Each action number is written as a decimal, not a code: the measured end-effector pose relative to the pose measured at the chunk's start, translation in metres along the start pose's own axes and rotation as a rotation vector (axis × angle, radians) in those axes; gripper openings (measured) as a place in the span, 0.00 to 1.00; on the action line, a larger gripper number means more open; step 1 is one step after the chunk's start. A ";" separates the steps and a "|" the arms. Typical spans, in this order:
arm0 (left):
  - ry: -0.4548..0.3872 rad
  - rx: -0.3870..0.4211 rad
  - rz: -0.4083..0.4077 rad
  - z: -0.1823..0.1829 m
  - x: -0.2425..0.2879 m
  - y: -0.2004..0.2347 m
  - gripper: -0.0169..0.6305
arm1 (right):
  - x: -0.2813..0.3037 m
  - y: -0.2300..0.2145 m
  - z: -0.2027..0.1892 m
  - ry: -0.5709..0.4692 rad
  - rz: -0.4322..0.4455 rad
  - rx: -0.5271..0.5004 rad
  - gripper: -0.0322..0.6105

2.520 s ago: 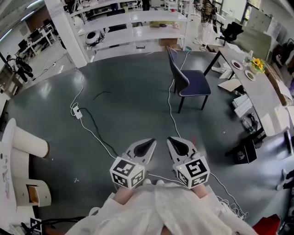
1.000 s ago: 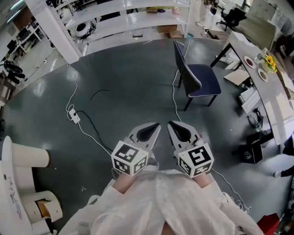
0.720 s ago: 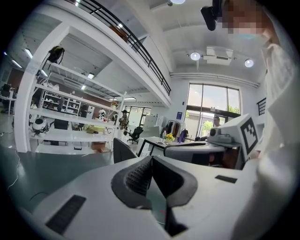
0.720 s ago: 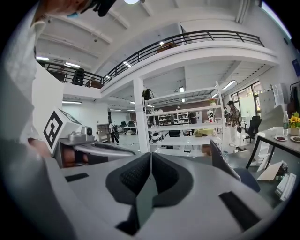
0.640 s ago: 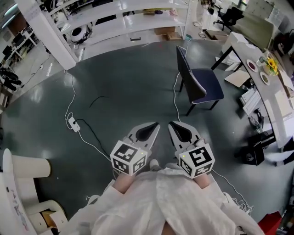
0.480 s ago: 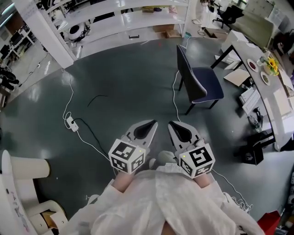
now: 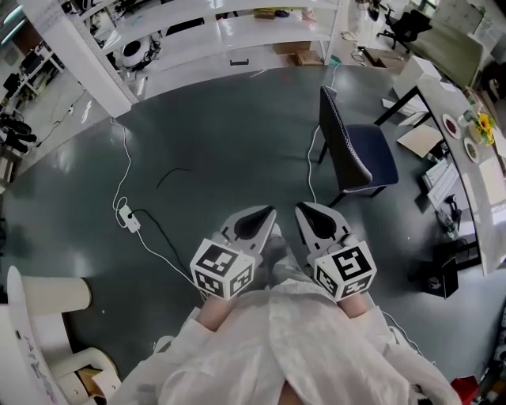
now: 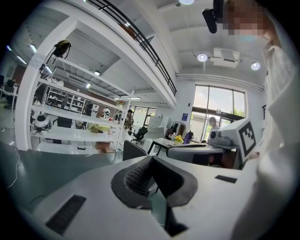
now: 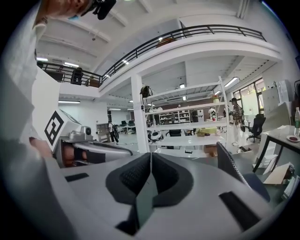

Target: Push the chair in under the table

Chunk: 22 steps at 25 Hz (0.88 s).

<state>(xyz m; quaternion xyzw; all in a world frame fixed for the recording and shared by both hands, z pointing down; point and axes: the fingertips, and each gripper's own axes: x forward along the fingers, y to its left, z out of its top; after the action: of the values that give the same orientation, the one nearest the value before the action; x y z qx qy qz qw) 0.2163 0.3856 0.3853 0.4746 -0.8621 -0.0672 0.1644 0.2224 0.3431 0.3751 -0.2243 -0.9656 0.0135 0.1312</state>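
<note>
Glossy grey floor everywhere, with white shelving off past the table's far end. The long pale table runs along the right edge. Left of it, pulled clear, stands the chair, with a navy padded seat, quilted back and thin black legs. The left gripper and right gripper, pinched shut and empty, are closer to the chair than a second ago.

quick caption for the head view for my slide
Two shut, empty hand-held grippers, left and right, point toward a dark blue chair not yet pushed under the table.
</note>
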 end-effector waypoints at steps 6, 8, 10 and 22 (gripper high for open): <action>-0.003 0.007 0.016 0.027 0.048 0.053 0.05 | 0.061 -0.048 0.021 -0.016 0.011 0.000 0.10; -0.003 0.010 0.015 0.040 0.067 0.070 0.05 | 0.081 -0.067 0.033 -0.024 0.011 0.003 0.10; -0.004 0.016 0.013 0.054 0.087 0.087 0.05 | 0.101 -0.086 0.046 -0.032 0.010 0.002 0.10; -0.030 0.025 0.003 0.107 0.201 0.164 0.05 | 0.191 -0.190 0.084 -0.053 0.009 -0.016 0.10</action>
<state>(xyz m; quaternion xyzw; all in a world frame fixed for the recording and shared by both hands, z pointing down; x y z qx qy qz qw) -0.0507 0.3007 0.3742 0.4743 -0.8660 -0.0632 0.1453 -0.0467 0.2584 0.3579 -0.2292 -0.9678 0.0125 0.1038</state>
